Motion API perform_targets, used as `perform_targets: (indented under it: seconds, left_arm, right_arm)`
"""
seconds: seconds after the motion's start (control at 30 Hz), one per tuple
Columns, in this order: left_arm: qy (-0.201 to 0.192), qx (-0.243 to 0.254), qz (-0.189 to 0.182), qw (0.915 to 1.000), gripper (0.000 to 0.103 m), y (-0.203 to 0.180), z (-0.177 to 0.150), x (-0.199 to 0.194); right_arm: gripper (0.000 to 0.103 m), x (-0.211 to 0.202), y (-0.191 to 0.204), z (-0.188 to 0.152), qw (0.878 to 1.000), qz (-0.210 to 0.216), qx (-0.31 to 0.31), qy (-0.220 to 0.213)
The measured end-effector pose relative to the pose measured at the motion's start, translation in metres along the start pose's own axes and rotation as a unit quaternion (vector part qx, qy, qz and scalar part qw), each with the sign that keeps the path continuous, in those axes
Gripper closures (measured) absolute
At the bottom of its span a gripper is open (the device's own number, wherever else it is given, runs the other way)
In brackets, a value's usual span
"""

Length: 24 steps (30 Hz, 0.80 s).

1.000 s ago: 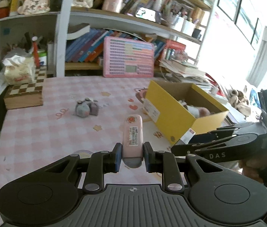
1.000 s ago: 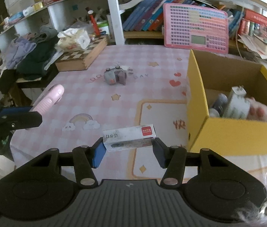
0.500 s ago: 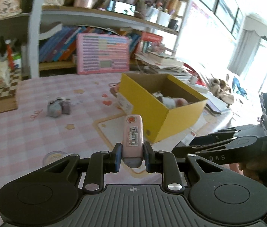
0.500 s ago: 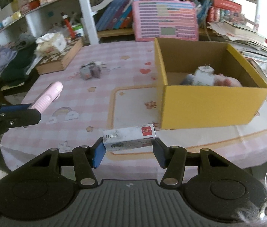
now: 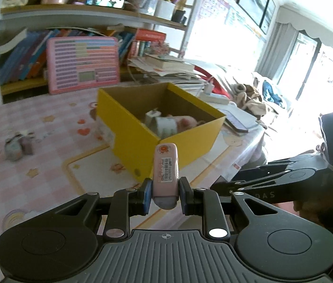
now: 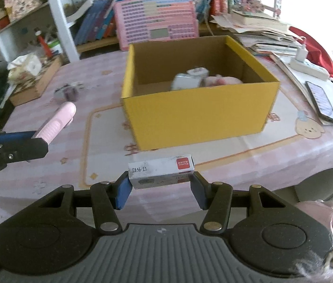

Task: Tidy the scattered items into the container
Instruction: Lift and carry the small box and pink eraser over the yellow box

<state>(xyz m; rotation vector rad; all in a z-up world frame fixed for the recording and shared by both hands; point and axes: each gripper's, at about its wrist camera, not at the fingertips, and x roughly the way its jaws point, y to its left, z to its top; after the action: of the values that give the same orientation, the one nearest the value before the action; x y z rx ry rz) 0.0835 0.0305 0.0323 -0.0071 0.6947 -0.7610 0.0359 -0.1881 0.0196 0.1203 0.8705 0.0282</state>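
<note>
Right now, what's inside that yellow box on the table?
Inside the yellow box lie a small white plug-like item and something pink, both blurred. The near wall hides the front of the floor, so anything lying there is unseen.

A home room: crammed bookshelves (image 5: 72, 16), pink checked tablecloth (image 6: 100, 70)

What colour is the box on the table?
Yellow outside, brown cardboard inside; the box shows best in the right wrist view.

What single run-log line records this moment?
left gripper: shut on pink case | right gripper: shut on staples box | yellow box: partly filled, neither item inside
</note>
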Motion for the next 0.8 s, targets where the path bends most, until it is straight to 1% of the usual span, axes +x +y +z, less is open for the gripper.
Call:
perform_targets:
  seconds: [0.13,0.27,0.4,0.53,0.63,0.73,0.8]
  left_arm:
    - [0.005,0.009,-0.008,0.9999,0.081,-0.013,0.011,0.021]
    - [0.005,0.010,-0.012,0.9999,0.081,-0.022,0.022,0.041]
    - [0.004,0.022,-0.016,0.9996,0.081,-0.035,0.034,0.060]
    - [-0.002,0.036,-0.009,0.9993,0.081,-0.045,0.050,0.077]
    - [-0.007,0.043,0.009,0.9990,0.081,-0.048,0.061,0.088]
    - [-0.001,0.022,0.022,0.9995,0.081,-0.049,0.065,0.101]
    - [0.003,0.011,0.030,0.9995,0.081,-0.049,0.067,0.110]
  right_arm:
    - [0.051,0.005,-0.025,0.006,1.000,-0.007,0.012,0.002]
    - [0.051,0.010,-0.046,0.014,1.000,-0.007,0.009,0.003]
    - [0.051,0.014,-0.065,0.025,1.000,-0.011,0.008,-0.007]
    - [0.051,0.016,-0.082,0.045,0.999,-0.010,0.001,-0.033]
    - [0.051,0.018,-0.089,0.066,0.998,-0.003,-0.014,-0.061]
    - [0.051,0.024,-0.096,0.087,0.996,0.008,-0.030,-0.089]
    - [0.051,0.031,-0.101,0.100,0.994,0.021,-0.036,-0.097]
